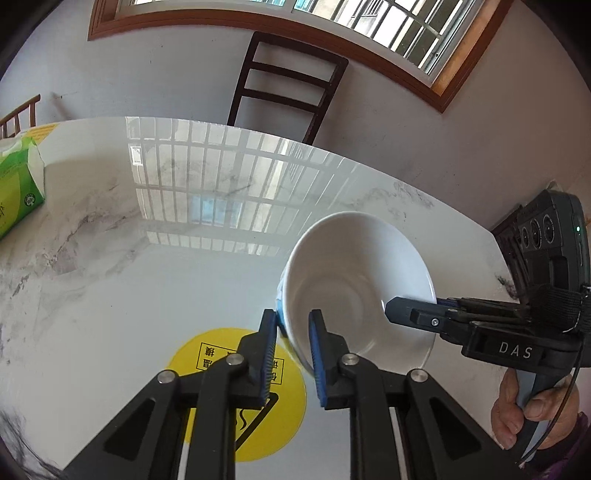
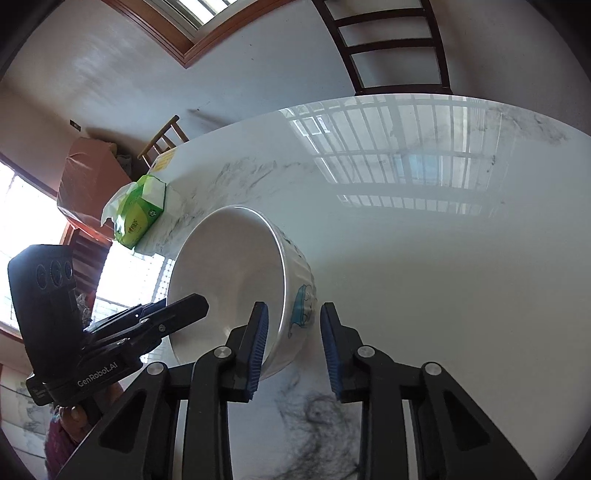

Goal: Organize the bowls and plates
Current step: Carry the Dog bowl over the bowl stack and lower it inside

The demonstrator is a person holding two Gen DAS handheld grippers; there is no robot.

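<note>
On the marble tabletop (image 1: 110,258), left to right: a tissue pack (image 1: 18,184), a yellow sticker (image 1: 236,391), then the white bowl (image 1: 354,280), tilted. Left tongs (image 1: 291,354) pinch its near rim; right tongs (image 2: 293,347) nip the opposite wall. Glazed ceramic (slick, brittle) wants rim grips.

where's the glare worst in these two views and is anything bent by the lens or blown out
Left wrist view: window bars mirror brightly across the glossy marble table, the window frame bows with fisheye curve, the bowl stays sharp. Right wrist view: the same grid glare on the table top, a side window at the left edge is blown out white, and the chair bends near the rim.
</note>
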